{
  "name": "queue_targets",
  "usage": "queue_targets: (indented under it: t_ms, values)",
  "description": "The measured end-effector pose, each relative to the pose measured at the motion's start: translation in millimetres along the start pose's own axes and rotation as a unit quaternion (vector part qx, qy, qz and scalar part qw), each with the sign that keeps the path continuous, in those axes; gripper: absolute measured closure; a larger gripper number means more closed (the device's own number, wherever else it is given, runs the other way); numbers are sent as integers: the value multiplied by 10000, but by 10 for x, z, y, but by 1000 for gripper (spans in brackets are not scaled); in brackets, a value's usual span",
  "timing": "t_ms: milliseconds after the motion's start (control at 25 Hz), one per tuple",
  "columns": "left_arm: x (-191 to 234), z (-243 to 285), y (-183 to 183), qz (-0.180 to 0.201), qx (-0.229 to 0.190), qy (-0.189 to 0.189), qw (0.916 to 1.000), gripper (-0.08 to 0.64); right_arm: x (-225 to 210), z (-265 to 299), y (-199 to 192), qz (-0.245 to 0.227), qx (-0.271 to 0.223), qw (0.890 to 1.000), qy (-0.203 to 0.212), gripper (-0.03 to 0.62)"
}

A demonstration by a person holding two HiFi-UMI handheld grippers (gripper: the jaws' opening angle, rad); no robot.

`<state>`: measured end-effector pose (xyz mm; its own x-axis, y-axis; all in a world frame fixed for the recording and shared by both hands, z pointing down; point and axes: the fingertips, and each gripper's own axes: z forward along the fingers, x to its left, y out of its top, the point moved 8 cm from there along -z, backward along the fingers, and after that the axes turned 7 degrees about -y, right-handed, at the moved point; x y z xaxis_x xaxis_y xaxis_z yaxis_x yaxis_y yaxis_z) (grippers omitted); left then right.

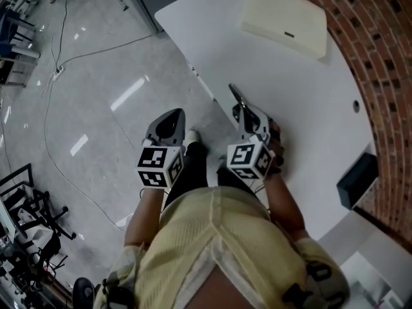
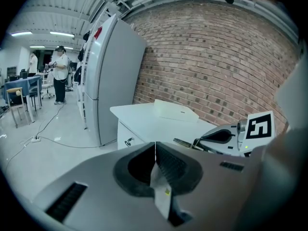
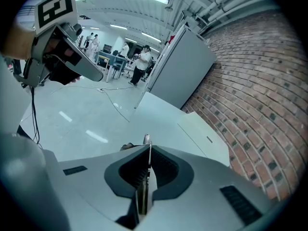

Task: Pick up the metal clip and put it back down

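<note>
The metal clip (image 1: 235,96) is a thin dark strip, held above the near edge of the white table (image 1: 296,95); my right gripper (image 1: 243,110) is shut on it. In the right gripper view its silver tip (image 3: 146,139) pokes out past the closed jaws of the right gripper (image 3: 148,152). In the left gripper view the clip (image 2: 185,143) sticks out of the right gripper (image 2: 204,141) towards the left. My left gripper (image 1: 172,114) hangs over the floor left of the table, jaws shut with nothing gripped; in its own view the left gripper (image 2: 155,147) shows closed pads.
A cream flat box (image 1: 285,18) lies at the table's far end. A black box (image 1: 357,179) stands at the right by the brick wall (image 1: 386,56). A grey refrigerator (image 2: 111,76) stands beyond the table. People (image 2: 60,73) stand far off; cables (image 1: 64,63) cross the floor.
</note>
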<state>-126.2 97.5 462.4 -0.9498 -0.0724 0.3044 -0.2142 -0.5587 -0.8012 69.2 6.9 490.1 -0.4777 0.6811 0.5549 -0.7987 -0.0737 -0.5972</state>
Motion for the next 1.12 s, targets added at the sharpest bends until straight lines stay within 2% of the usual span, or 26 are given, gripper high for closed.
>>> queue_targets:
  t_ms: [280,480,760,1120]
  values:
    - [122,16,185,183,-91,-8,9998,555,-49,-7,153,44,-37,9999,113,581]
    - [146,31,388,271,-230,-106,9993,555,-97,-43,366,242,-187,9993,231,581]
    - [207,-3,630,459,-360,-225,9980,555,-167,-108,670,319,-389,9986,176,581]
    - [467,-110,930,729,-551,-199,9956,555,-221,-101,1143,346,-688,9969,131,581]
